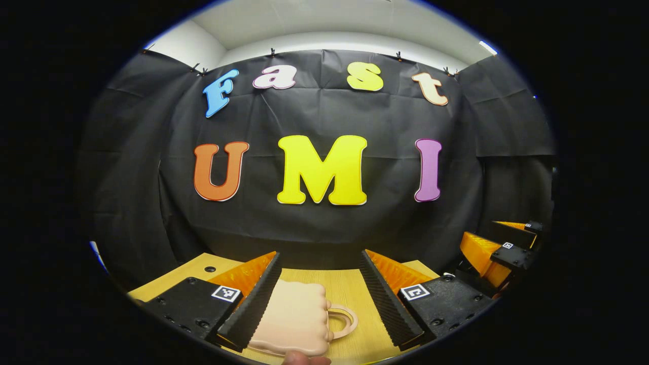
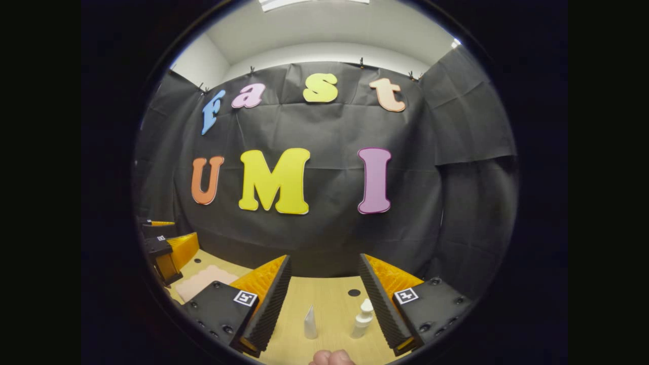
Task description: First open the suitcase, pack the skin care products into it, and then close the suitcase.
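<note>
Suitcase (image 1: 294, 317) sits shut on the table (image 1: 350, 291), flat, between my left gripper's (image 1: 320, 299) spread fingers, handle (image 1: 342, 320) pointing right in the left gripper view. It's a small pale peach case with a lumpy, scalloped edge and a loop handle; no gap at the seam that I can see. I read this as step one, opening not started. Left gripper is released, nothing held. Right gripper (image 2: 324, 296) is also released, hovering over the table with a small white tube (image 2: 310, 323) and a white bottle (image 2: 363, 318) standing upright between its fingers, touching neither. Next move as I judge it: drop left onto the lid edge or handle and lift; right may need to pin the base.
</note>
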Motion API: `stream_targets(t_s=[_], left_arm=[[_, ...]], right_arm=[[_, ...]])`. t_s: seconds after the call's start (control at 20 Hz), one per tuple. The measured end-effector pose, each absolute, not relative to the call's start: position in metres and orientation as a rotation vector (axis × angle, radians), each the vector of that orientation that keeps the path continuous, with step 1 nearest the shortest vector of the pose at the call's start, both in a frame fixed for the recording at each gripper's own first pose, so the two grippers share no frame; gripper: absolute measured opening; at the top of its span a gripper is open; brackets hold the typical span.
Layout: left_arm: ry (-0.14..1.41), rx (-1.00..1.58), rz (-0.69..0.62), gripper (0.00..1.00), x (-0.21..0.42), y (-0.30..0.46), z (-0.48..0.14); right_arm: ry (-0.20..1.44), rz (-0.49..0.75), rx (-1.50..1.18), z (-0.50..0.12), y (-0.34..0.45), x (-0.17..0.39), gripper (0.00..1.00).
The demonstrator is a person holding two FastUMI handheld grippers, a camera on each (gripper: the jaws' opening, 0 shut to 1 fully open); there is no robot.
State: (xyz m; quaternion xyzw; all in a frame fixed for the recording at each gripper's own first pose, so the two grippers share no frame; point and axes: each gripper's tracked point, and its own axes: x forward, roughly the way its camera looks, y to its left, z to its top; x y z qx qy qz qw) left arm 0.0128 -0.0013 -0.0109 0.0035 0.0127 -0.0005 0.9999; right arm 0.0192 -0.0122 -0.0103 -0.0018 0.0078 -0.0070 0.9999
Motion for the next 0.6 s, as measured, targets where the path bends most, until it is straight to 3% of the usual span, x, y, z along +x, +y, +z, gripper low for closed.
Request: stream_targets(t_s=[0.6], left_arm=[[0.059, 0.085, -0.081, 0.99, 0.025, -0.029, -0.029]], right_arm=[[0.041, -0.038, -0.018, -0.023, -0.038, 0.020, 0.79]])
